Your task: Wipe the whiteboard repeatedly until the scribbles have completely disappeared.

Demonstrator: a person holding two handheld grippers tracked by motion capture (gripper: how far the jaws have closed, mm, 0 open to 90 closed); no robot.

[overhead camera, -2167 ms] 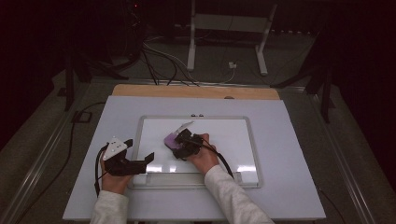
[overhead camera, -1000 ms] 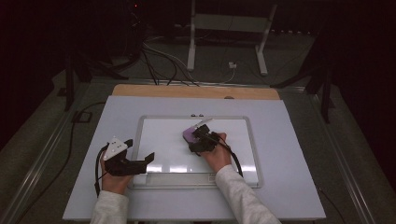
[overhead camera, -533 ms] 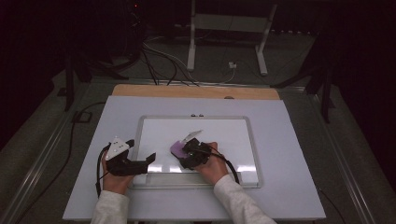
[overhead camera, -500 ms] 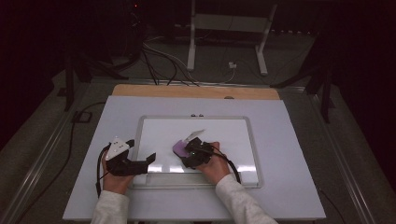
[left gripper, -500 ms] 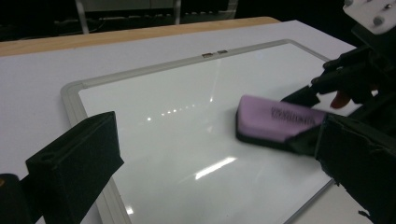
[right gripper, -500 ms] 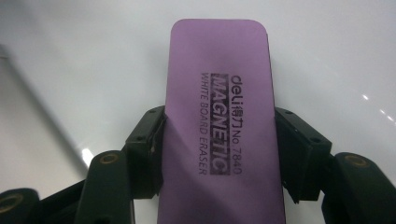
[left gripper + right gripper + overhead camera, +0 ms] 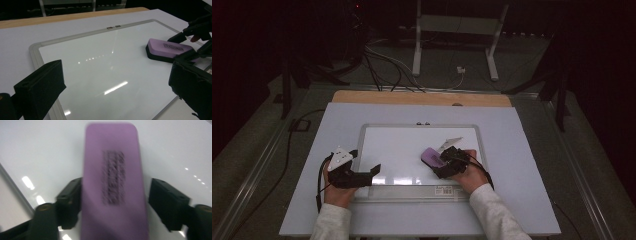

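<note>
Resting on whiteboard, purple eraser between just-opened right gripper jaws; left gripper open

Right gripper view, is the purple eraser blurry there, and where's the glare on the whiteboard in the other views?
In the right gripper view the purple eraser is blurred and its label unreadable. In the left gripper view it is sharp, and the whiteboard carries a bright streak and small light spots. In the high view the surroundings are dark, with pale reflections near the board's front edge.
</note>
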